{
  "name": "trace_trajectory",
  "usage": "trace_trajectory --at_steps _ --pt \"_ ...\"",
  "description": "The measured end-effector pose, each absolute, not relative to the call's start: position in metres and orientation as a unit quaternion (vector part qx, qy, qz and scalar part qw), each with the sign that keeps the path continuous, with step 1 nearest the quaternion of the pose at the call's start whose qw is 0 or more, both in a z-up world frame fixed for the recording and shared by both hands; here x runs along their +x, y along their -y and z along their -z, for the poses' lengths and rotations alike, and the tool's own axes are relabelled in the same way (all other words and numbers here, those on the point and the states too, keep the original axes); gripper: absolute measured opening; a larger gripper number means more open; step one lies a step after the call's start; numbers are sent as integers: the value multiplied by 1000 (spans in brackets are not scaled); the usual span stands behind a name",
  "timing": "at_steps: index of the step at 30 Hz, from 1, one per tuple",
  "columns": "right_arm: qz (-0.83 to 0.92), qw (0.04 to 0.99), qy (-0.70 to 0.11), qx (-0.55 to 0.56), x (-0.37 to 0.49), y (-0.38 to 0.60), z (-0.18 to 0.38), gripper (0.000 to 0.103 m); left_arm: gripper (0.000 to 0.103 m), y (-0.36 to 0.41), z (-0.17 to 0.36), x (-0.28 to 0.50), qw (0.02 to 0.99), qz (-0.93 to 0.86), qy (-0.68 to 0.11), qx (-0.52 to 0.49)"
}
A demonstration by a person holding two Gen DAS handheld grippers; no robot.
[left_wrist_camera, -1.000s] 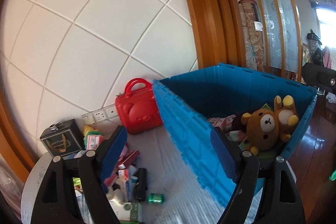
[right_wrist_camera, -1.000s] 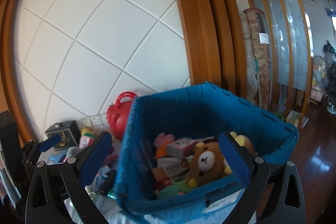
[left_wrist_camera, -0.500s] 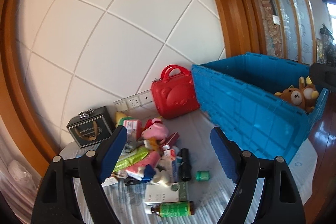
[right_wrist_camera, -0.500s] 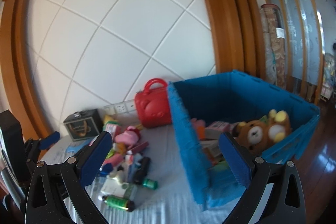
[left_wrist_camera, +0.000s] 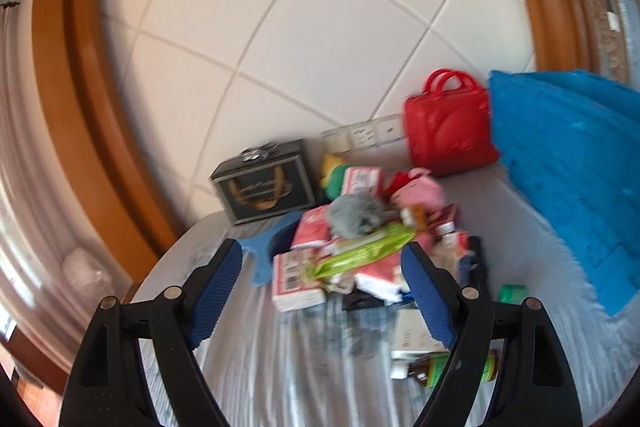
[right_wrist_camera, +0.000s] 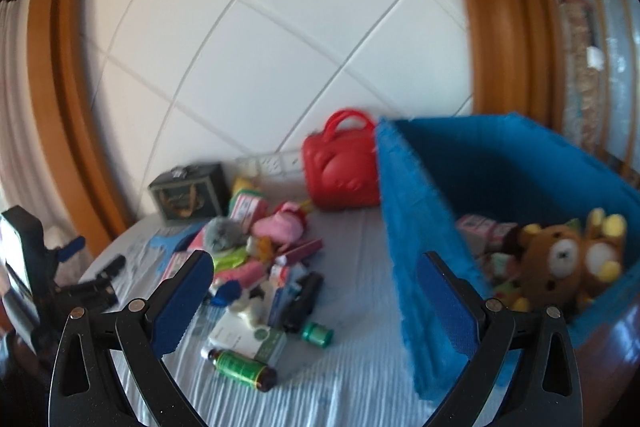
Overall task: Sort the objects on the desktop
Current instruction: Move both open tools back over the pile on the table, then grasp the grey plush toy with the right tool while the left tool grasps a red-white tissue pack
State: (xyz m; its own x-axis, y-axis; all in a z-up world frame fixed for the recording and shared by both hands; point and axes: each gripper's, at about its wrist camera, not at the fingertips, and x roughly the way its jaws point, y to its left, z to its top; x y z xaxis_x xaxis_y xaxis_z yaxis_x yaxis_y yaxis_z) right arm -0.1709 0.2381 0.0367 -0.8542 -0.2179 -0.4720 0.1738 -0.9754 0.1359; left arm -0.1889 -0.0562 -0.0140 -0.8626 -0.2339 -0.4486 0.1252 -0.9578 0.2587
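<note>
A heap of small objects (left_wrist_camera: 360, 243) lies on the grey tablecloth: boxes, a green packet (left_wrist_camera: 364, 255), a grey plush (left_wrist_camera: 354, 213), a pink plush (left_wrist_camera: 420, 193). The heap also shows in the right wrist view (right_wrist_camera: 256, 255), with a green bottle (right_wrist_camera: 242, 367) in front. The blue crate (right_wrist_camera: 500, 211) holds a brown bear (right_wrist_camera: 560, 259) and boxes. My left gripper (left_wrist_camera: 322, 291) is open and empty, just before the heap. My right gripper (right_wrist_camera: 314, 299) is open and empty, between heap and crate.
A red case (left_wrist_camera: 448, 131) and a dark tin box (left_wrist_camera: 266, 183) stand by the white panelled wall. The crate's wall (left_wrist_camera: 572, 171) is at the right of the left wrist view. The left gripper's body (right_wrist_camera: 28, 267) shows at the far left.
Both views have swung left, away from the crate and toward the heap. The left gripper has come closer to the heap. Both stay open.
</note>
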Motion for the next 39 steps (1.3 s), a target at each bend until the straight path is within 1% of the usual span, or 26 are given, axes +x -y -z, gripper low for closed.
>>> trace_trajectory --at_steps 4,9,17,22,26,31,35,36,37,38,39 --pt "951 147 30 271 -199 -221 -10 103 82 85 33 -193 135 950 88 268" --pt "920 215 20 327 -243 -178 28 103 82 104 49 -202 146 942 80 292" --pt "911 237 -3 336 -319 -104 56 103 82 141 68 -239 140 934 82 320" --pt "891 277 -46 357 -400 -28 84 103 82 160 85 -268 122 933 86 329" --pt "864 276 -101 409 -481 31 126 103 82 169 110 -297 93 930 75 348" --pt "839 271 -152 447 -538 72 174 103 82 169 138 -322 62 926 82 364" --pt "818 272 -196 469 -563 92 204 102 82 163 154 -340 21 925 92 367" --pt "816 273 -200 469 -566 93 208 84 82 161 157 -345 9 926 99 364" --pt "816 273 -197 470 -568 91 208 68 82 157 161 -349 -8 927 111 359" --pt "817 271 -190 473 -570 88 207 57 82 155 166 -354 -16 926 125 356" --pt "820 268 -185 472 -570 85 205 53 82 153 170 -359 -16 924 136 358"
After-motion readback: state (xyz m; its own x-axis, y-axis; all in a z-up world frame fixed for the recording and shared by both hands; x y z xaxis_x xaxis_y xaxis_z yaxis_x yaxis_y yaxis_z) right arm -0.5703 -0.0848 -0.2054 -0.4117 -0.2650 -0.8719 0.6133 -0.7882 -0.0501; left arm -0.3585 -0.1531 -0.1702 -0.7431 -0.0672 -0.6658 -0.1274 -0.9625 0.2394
